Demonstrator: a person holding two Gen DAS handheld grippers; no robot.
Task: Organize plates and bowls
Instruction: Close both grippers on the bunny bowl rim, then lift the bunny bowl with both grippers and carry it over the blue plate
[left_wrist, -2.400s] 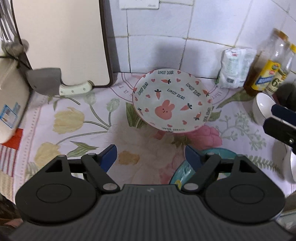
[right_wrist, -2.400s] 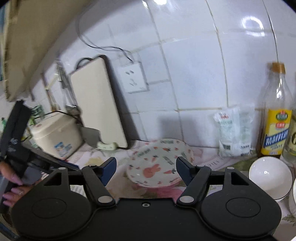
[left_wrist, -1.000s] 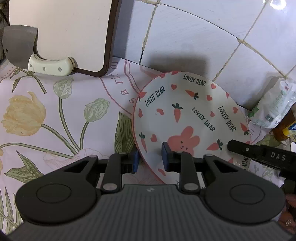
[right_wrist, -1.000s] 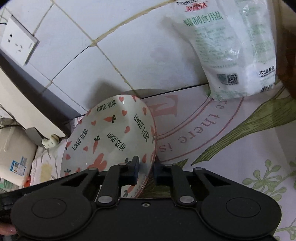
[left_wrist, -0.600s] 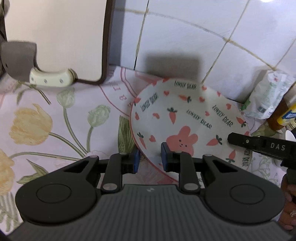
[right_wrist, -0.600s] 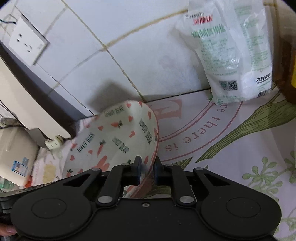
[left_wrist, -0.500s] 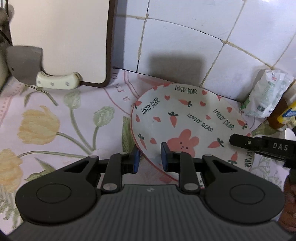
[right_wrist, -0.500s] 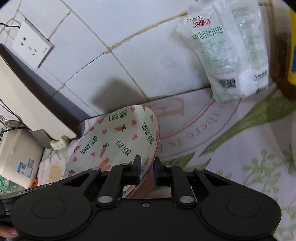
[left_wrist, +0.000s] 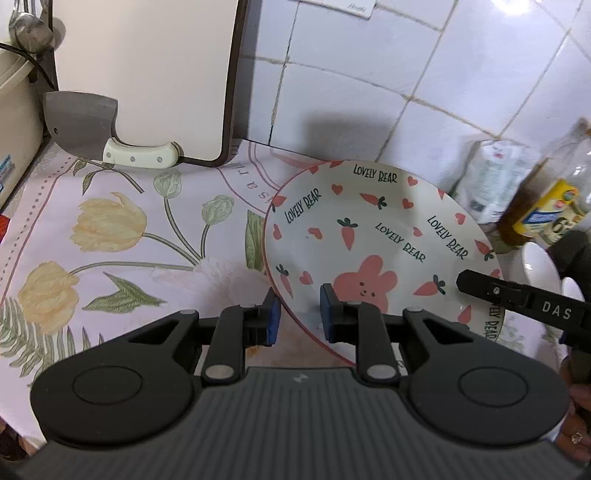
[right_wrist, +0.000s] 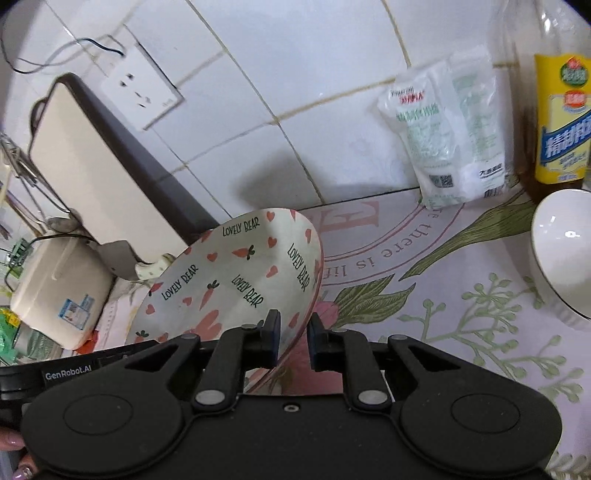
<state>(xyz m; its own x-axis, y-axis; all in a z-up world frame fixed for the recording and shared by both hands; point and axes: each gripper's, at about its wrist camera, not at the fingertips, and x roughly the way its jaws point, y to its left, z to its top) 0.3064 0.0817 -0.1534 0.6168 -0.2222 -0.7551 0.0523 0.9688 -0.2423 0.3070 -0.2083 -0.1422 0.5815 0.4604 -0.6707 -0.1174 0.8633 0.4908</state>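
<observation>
While both grippers pinch it: the plate (left_wrist: 369, 236) hangs clear of the floral cloth (left_wrist: 110, 236), tilted, its far rim near the tiled wall.
Left gripper (left_wrist: 298, 314): jaws narrowed onto the plate's near-left rim, one blue pad under the lip, the other on the printed face beside the pink bunny.
Right gripper (right_wrist: 292, 338): jaws closed on the opposite rim (seen edge-on from its own camera, so the plate looks steep there).
Material: glazed ceramic by the look of it, so stiff, fairly heavy for its size, and breakable if it drops onto the counter.
Slip risk: a glossy glaze gives the pads little bite; I judge the raised lip the safest hold, since the pads can hook over it.
Balance: two holds on opposite rims share the weight; uneven lifting would likely twist the plate in the pads.
Neighbours: a white bowl (right_wrist: 561, 254) stands on the cloth to the right, near the oil bottle (right_wrist: 561, 122); a cleaver (left_wrist: 107, 138) rests against the cutting board (left_wrist: 147, 74), well apart on the left.
</observation>
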